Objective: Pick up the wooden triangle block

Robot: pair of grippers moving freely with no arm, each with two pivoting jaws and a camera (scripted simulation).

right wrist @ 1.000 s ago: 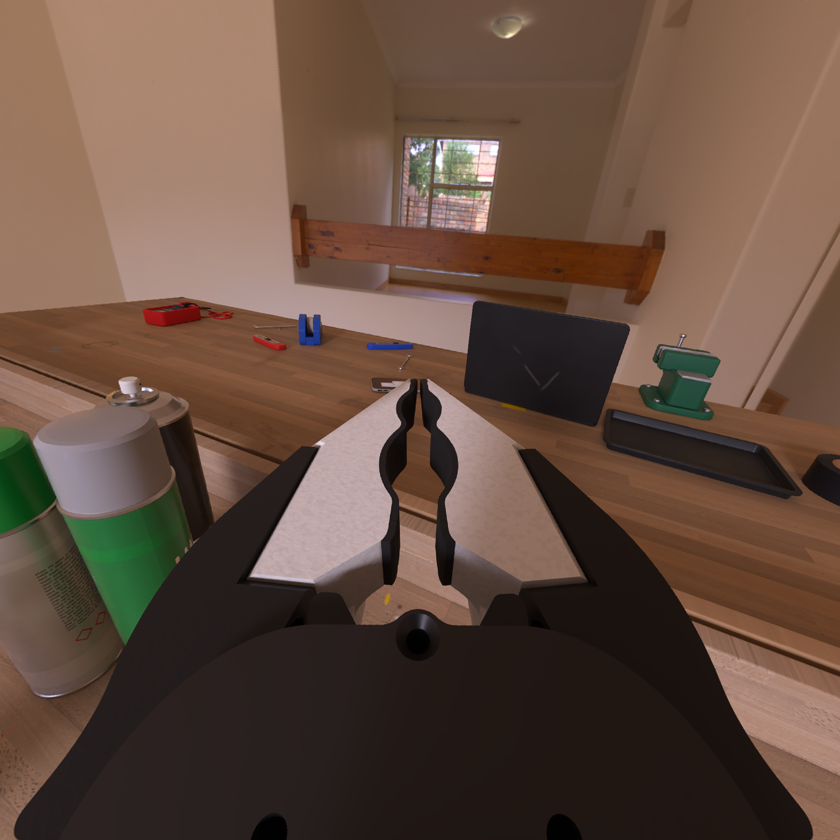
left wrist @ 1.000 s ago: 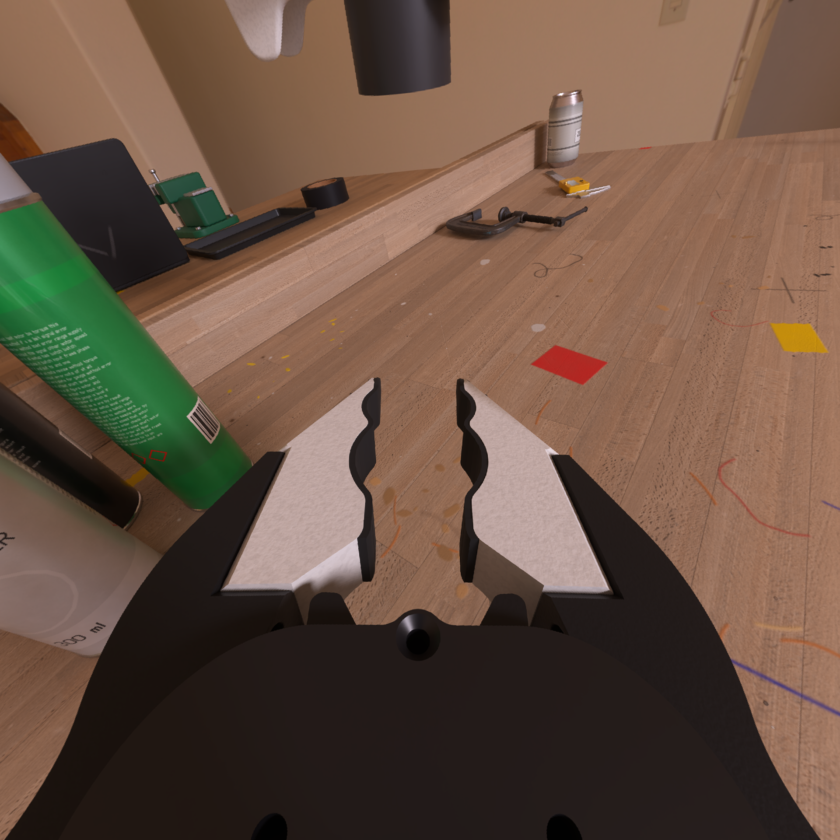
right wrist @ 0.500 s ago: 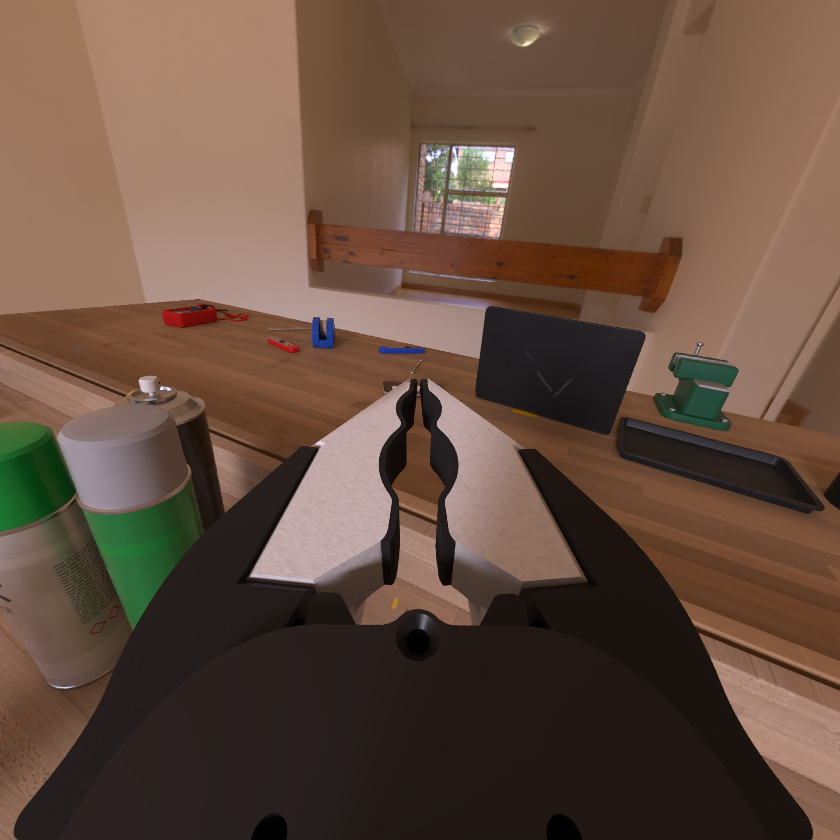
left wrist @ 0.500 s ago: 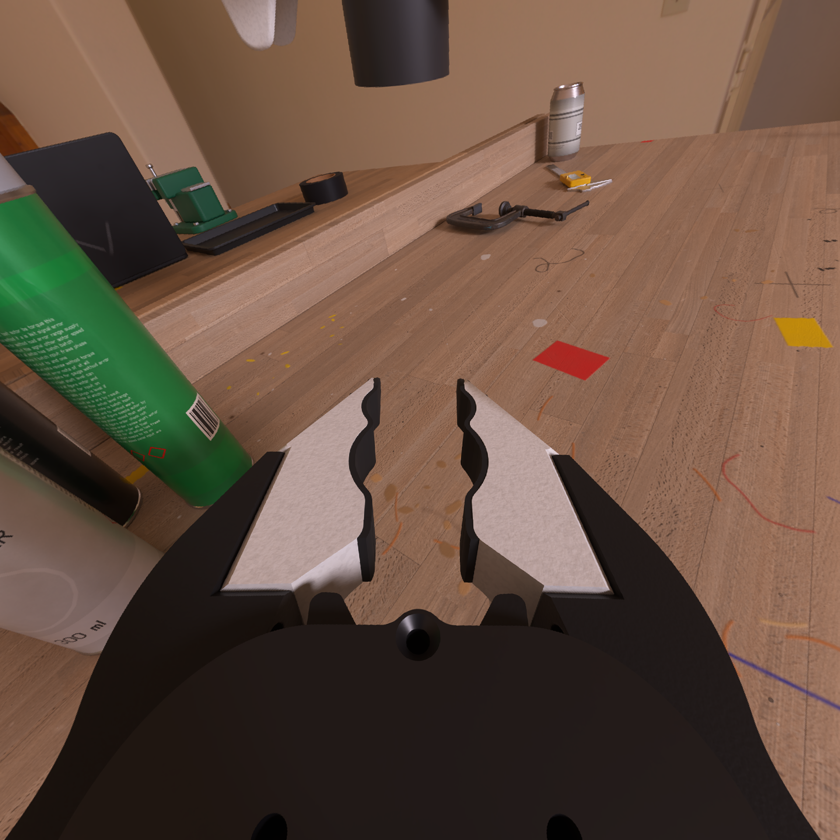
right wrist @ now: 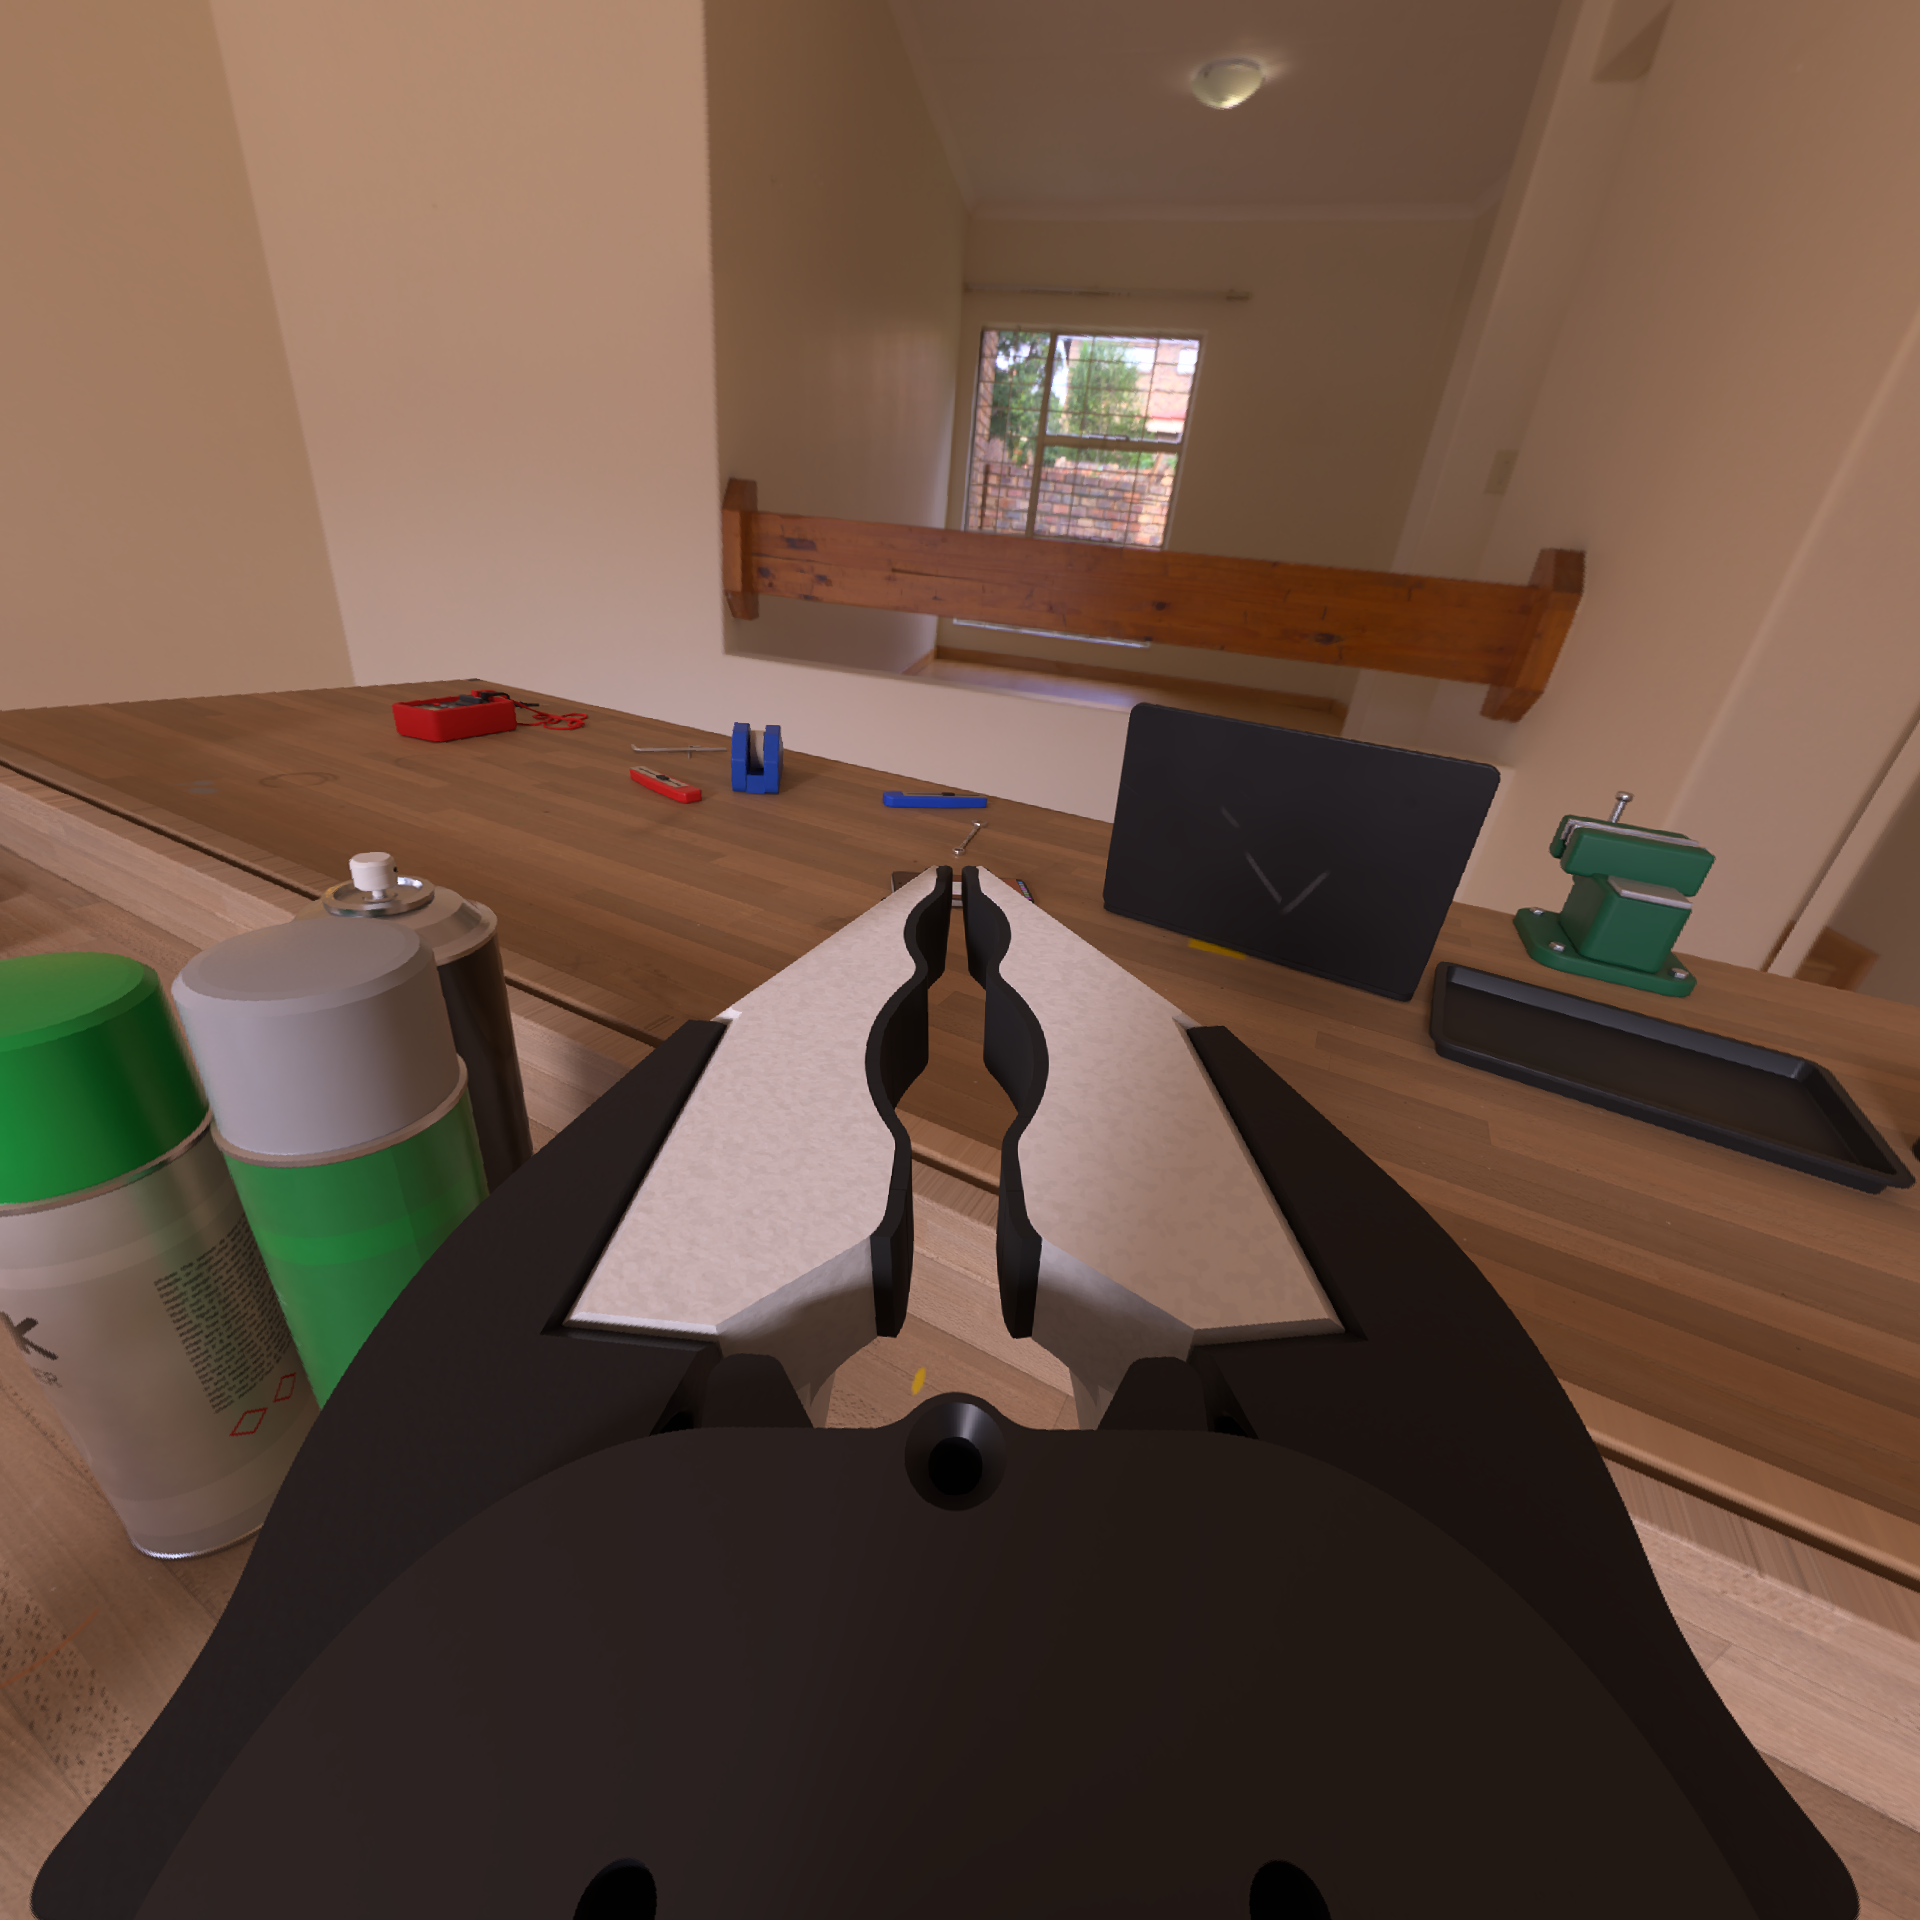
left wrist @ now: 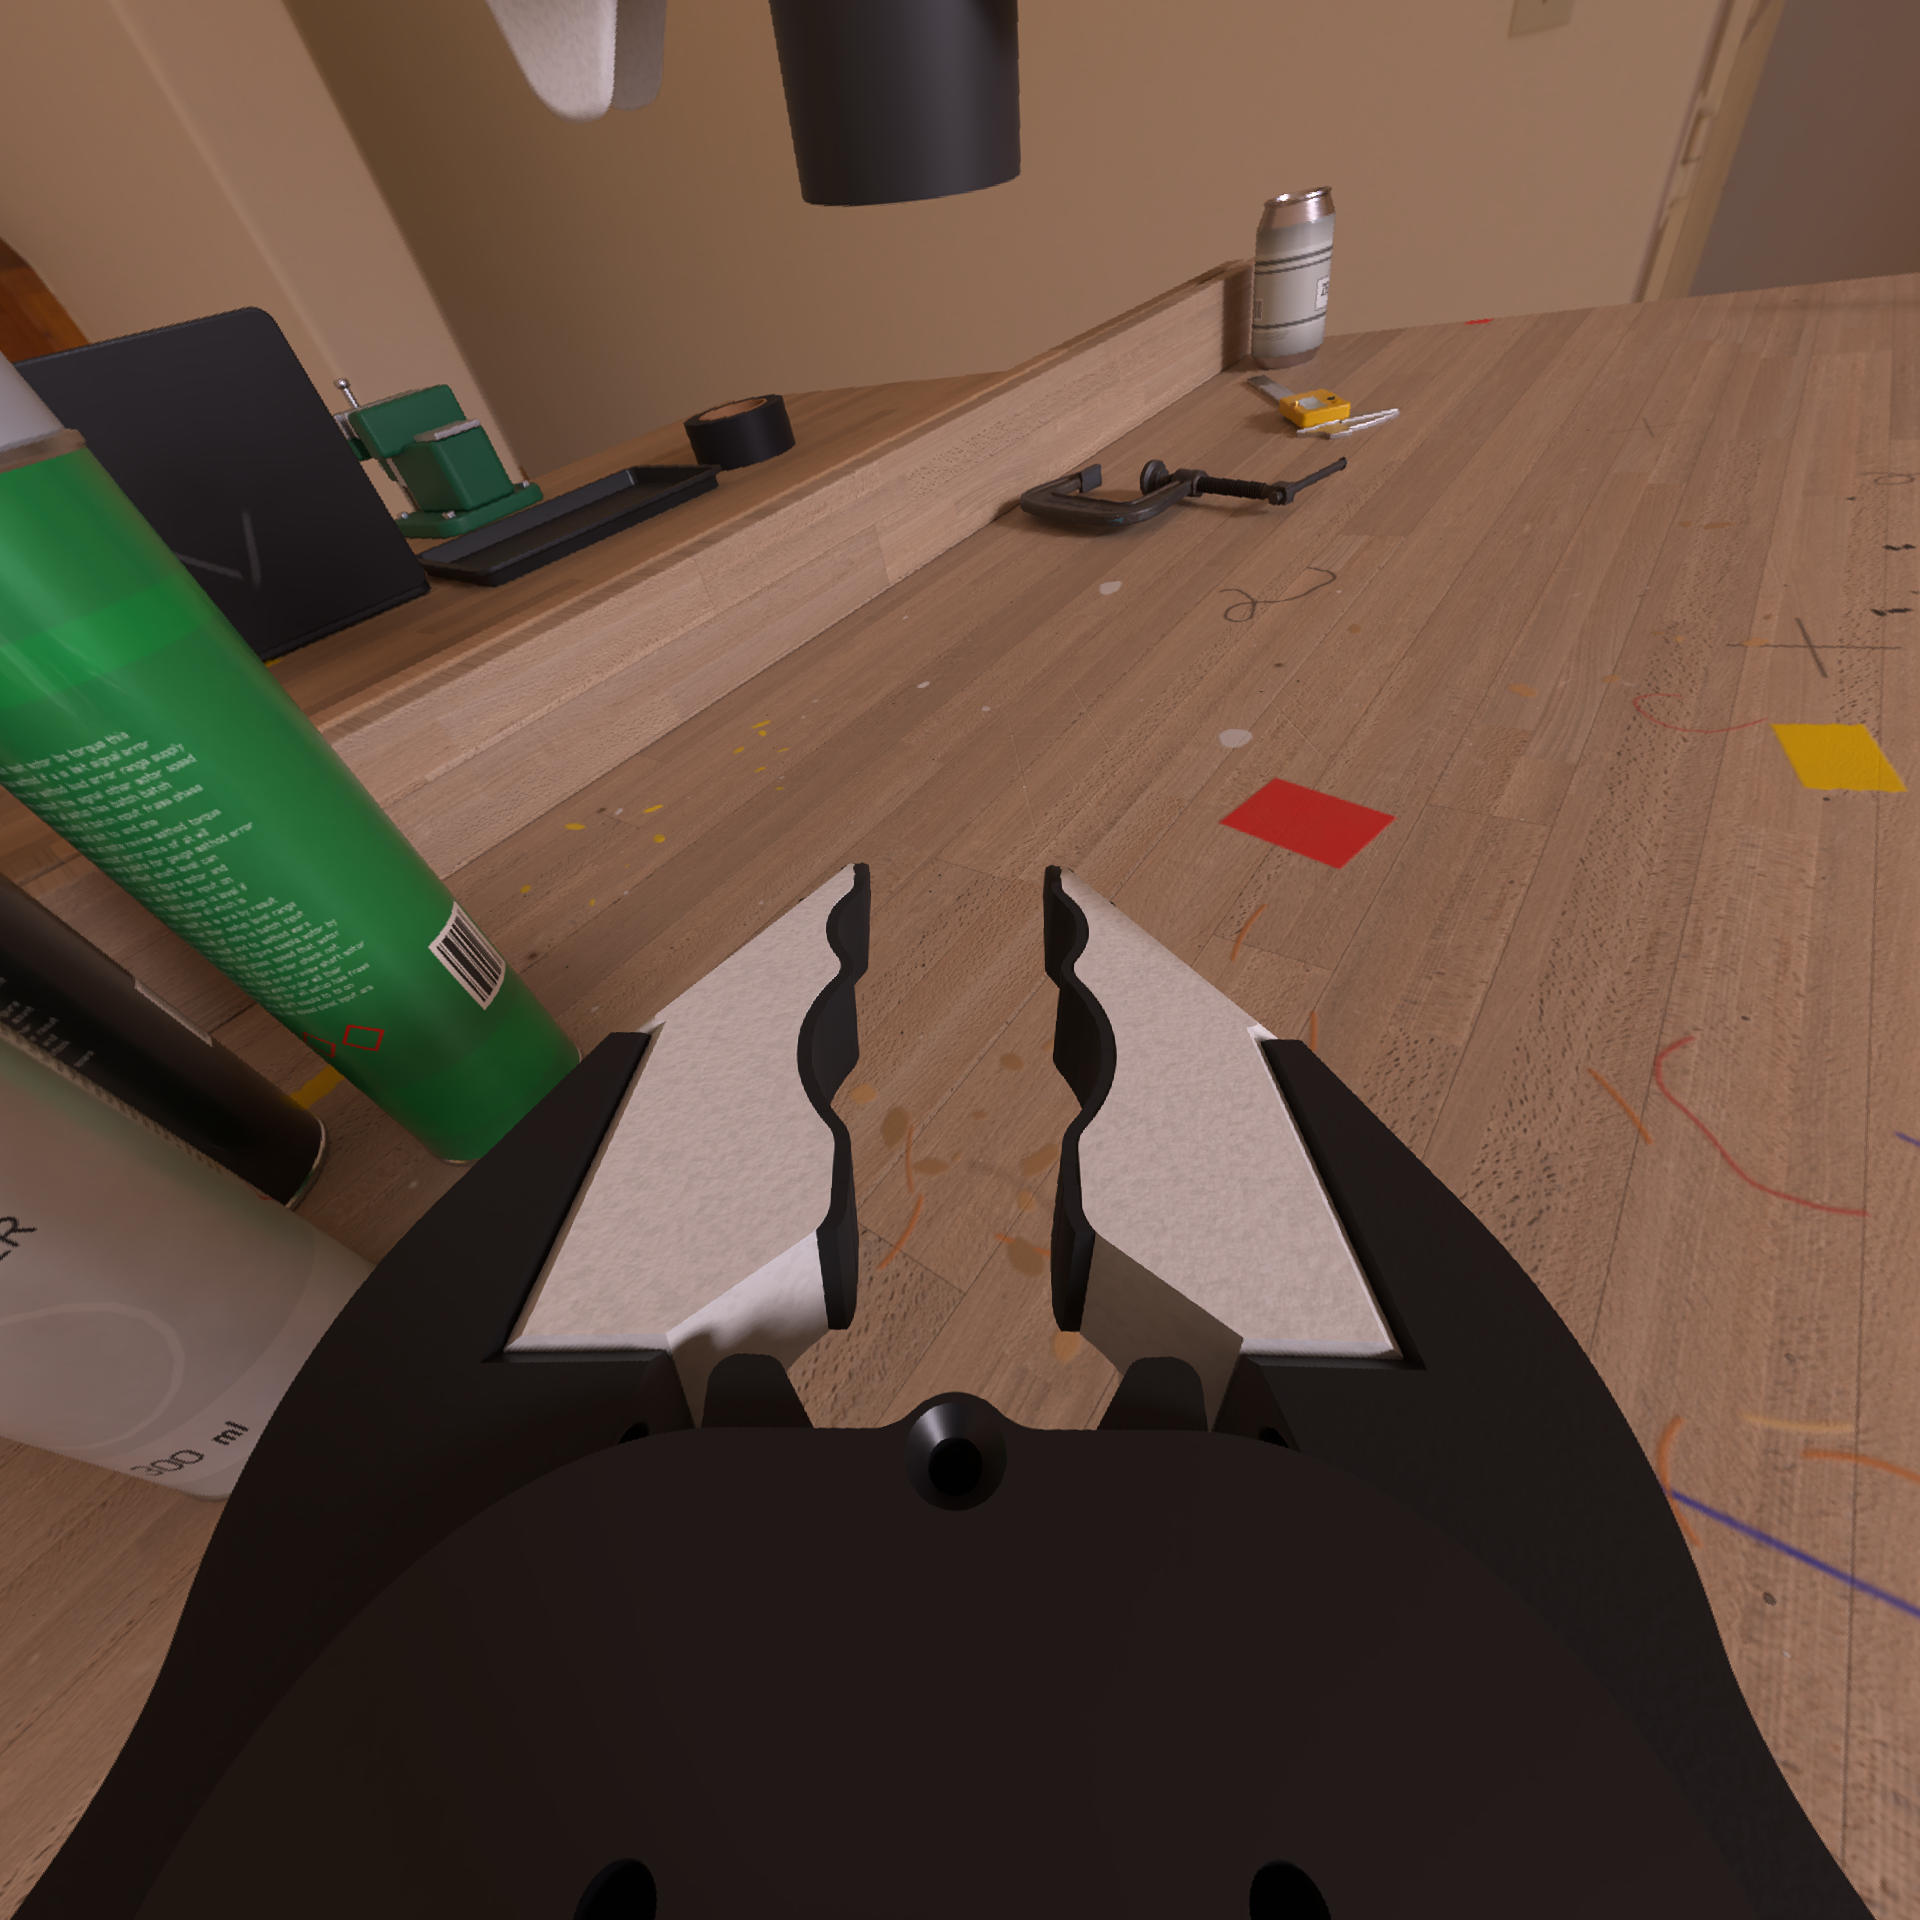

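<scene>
No wooden triangle block shows in either view. My left gripper [left wrist: 954, 883] is open and empty, low over the light wooden bench top [left wrist: 1455, 1039] and pointing along it. My right gripper [right wrist: 956, 878] is shut with nothing between its fingers, pointing at the raised darker shelf [right wrist: 727, 883]. The right gripper's black body [left wrist: 894, 94] and one white finger [left wrist: 582, 52] hang at the top of the left wrist view, above and ahead of the left gripper.
A green spray can [left wrist: 239, 862], a black can [left wrist: 135, 1091] and a white bottle [left wrist: 104, 1320] stand close on the left. A C-clamp [left wrist: 1164, 494], a metal can [left wrist: 1291, 278], and red [left wrist: 1307, 821] and yellow [left wrist: 1834, 756] patches lie ahead. The shelf carries a black tablet [right wrist: 1299, 842], a green vise [right wrist: 1621, 904] and a black tray [right wrist: 1662, 1070].
The right wrist view has drifted a little, so the spray cans and tablet sit slightly further right. The left gripper has barely moved. Neither gripper's jaws have changed.
</scene>
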